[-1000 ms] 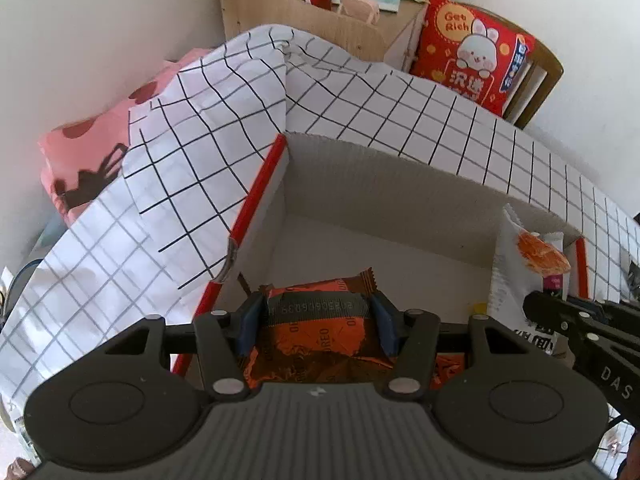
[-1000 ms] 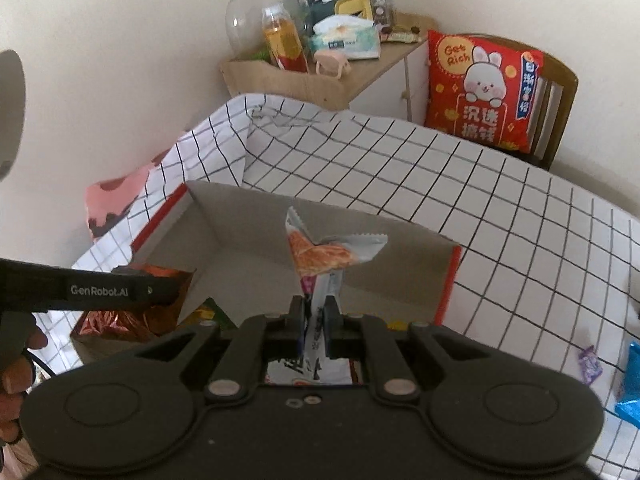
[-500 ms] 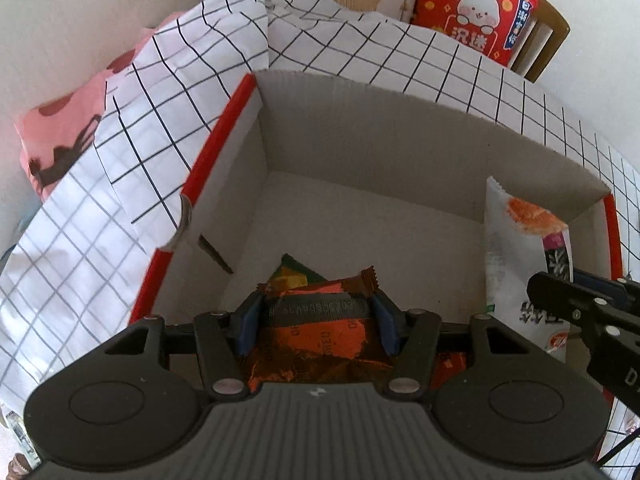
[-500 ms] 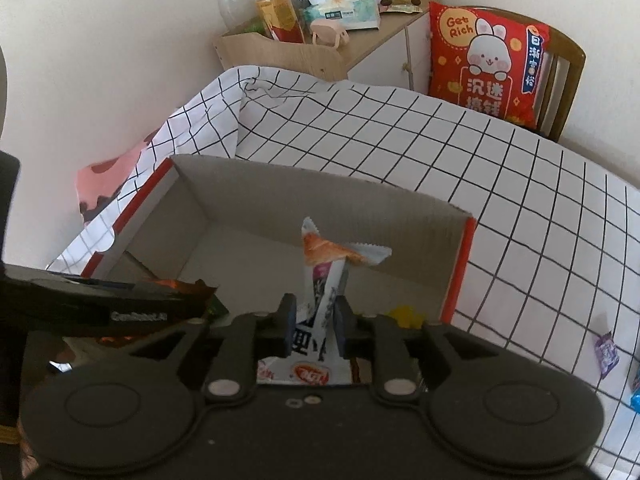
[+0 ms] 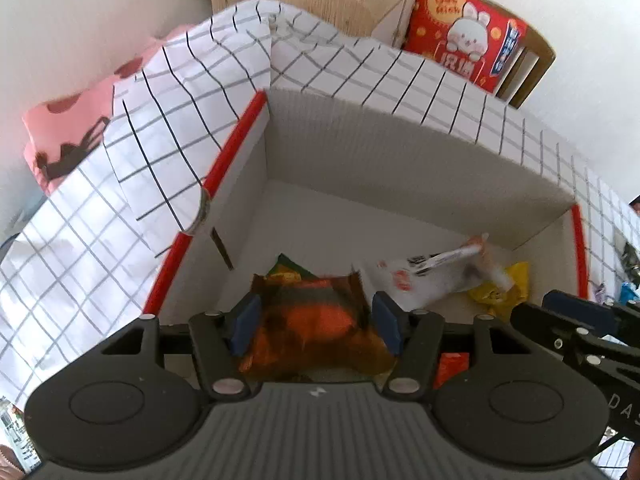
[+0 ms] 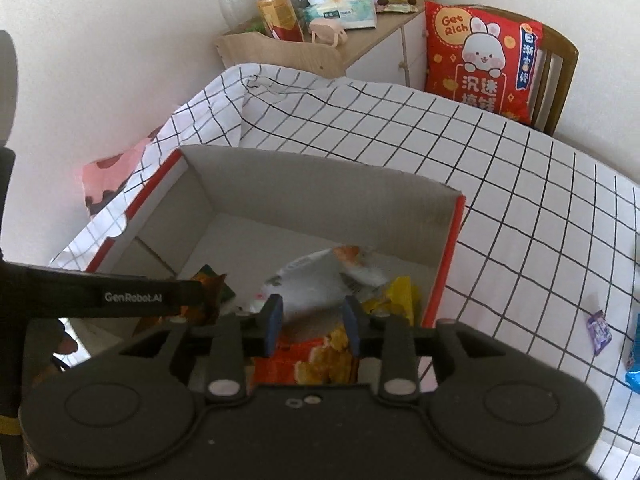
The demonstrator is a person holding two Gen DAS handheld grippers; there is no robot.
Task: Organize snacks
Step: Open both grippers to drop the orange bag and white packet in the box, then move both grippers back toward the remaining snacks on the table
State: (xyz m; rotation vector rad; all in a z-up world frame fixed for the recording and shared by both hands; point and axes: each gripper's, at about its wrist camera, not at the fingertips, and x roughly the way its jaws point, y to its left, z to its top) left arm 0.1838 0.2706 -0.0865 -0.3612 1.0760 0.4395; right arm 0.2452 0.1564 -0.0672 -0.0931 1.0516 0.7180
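Red rabbit-print cushion on wooden chair; tissue pack and orange-capped jar on wooden cabinet.

Each camera sits just behind its own tool, looking forward and steeply down, close above the open cardboard box. The left view faces the box's left inner wall; the right view looks from further right, taking in the checkered cloth. Both share the box interior, the red cushion and the wooden cabinet beyond.
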